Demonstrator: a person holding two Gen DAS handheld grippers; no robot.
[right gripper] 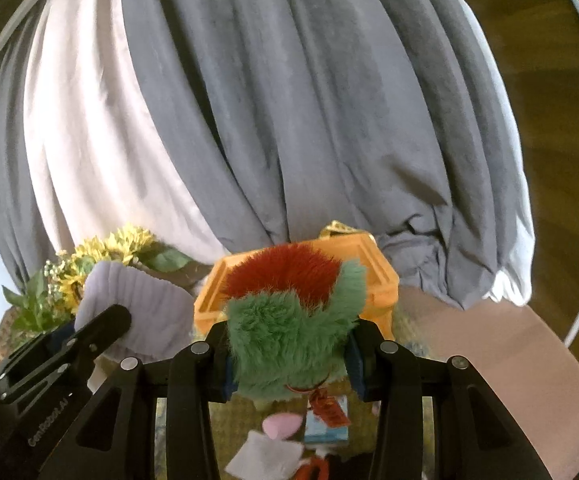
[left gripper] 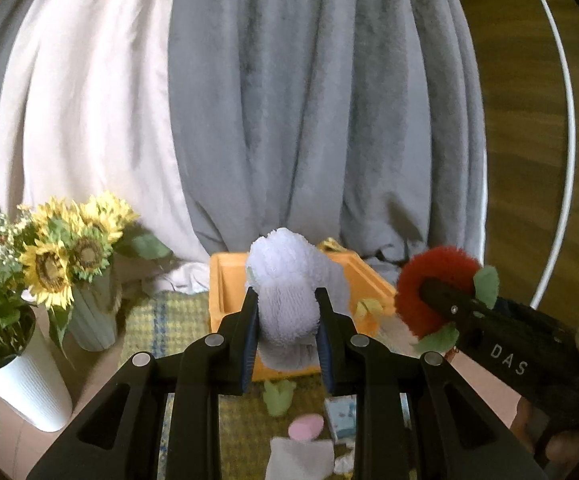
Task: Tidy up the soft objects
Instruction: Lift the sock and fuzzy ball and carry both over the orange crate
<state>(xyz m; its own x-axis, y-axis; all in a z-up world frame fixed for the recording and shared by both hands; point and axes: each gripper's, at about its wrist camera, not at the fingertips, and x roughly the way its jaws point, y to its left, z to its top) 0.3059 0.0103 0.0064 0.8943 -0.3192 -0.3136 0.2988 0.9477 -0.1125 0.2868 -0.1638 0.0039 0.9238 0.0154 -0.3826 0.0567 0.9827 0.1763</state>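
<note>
Holding both loads short of the orange bin [left gripper: 225, 280], I note my left gripper [left gripper: 287, 332] clamps the white plush [left gripper: 285, 280] nearer it, while my right gripper [right gripper: 289, 364] grips the red-green plush [right gripper: 285, 320] beside.

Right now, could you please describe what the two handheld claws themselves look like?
Both are matte black plastic. The left claw has angular linkage arms with triangular cut-outs, round silver pivot pins and blue pads lining its fingers. The right claw is built the same way; seen from the left wrist, its body bears white letters "DAS".
</note>
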